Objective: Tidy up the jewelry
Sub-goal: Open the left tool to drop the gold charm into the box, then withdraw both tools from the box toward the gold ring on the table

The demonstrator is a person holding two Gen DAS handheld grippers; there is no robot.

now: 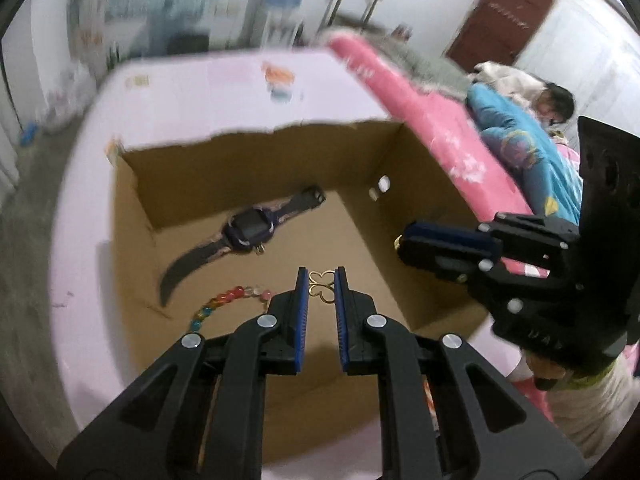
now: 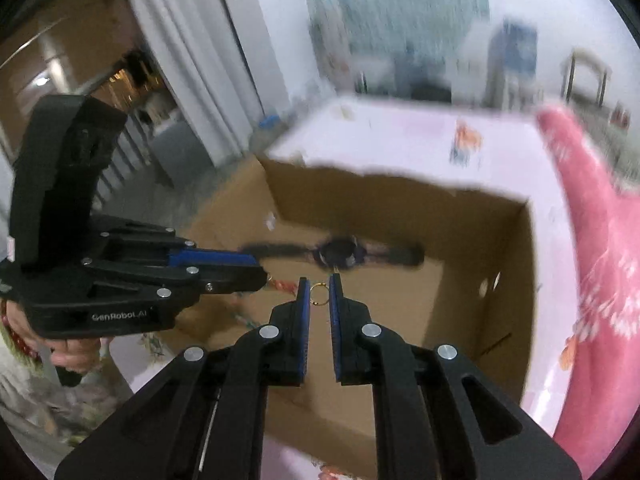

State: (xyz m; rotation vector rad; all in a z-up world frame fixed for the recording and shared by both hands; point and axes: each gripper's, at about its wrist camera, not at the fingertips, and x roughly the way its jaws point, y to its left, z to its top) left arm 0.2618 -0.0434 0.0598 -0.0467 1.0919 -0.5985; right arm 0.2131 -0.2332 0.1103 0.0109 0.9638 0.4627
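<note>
An open cardboard box (image 1: 424,224) stands on a pale pink table. Inside lie a dark wristwatch (image 1: 244,236) and a coloured bead bracelet (image 1: 224,304). My left gripper (image 1: 321,285) hangs over the box, shut on a gold butterfly-shaped piece (image 1: 322,288). My right gripper (image 2: 319,291) is also above the box (image 2: 500,280), shut on a small gold ring (image 2: 319,294). The watch (image 2: 338,254) looks blurred beyond it. The right gripper (image 1: 404,242) shows at the right in the left wrist view; the left gripper (image 2: 262,276) shows at the left in the right wrist view.
A pink padded edge (image 1: 420,120) runs along the table's right side, with a person in blue (image 1: 528,148) lying beyond it. The floor, white curtains (image 2: 192,48) and furniture surround the table. A hand (image 2: 68,350) holds the left gripper's handle.
</note>
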